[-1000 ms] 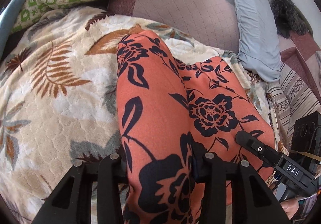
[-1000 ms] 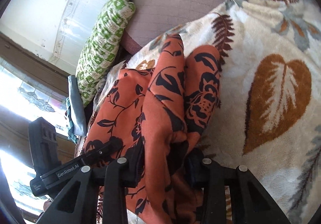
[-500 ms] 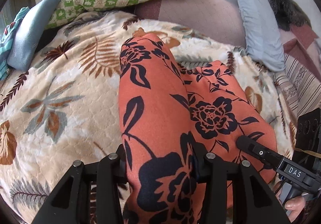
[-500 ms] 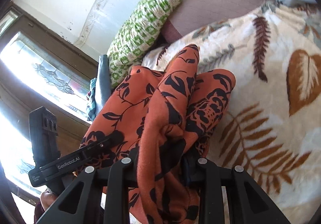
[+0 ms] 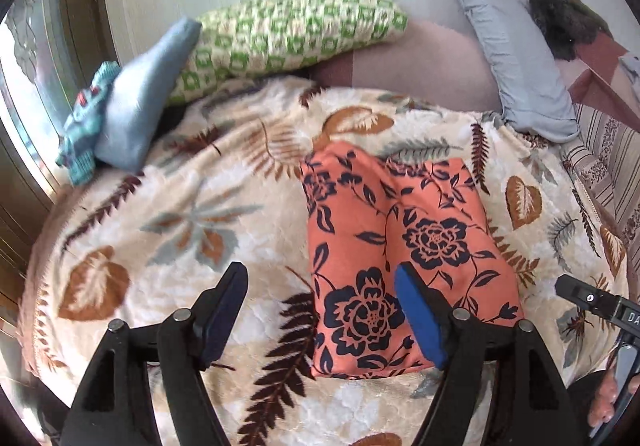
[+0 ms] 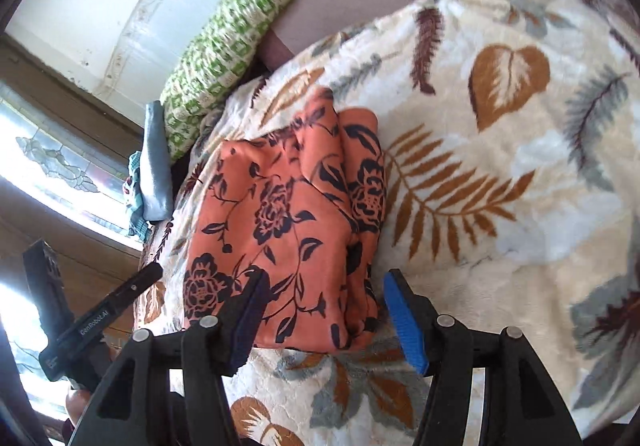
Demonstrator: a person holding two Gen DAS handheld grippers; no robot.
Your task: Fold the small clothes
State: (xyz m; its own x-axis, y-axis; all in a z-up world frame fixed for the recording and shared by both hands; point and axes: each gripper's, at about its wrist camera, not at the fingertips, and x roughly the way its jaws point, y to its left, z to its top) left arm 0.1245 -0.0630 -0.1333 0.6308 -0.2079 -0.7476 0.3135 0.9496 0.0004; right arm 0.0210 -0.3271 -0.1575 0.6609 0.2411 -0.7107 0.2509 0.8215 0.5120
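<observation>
Leaf-print blanket (image 5: 168, 214) bears folded orange garment (image 5: 400, 246); both hand-held grippers just opened, empty.

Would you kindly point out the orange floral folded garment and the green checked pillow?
orange floral folded garment (image 5: 400, 258): left wrist view, middle of its top layer.
green checked pillow (image 5: 288, 30): left wrist view, centre of its patterned face.

"GenRobot.AI" in white letters on side of left claw (image 6: 100, 316), seen from right wrist. "DA", cut by frame edge, on right claw (image 5: 600, 304).
</observation>
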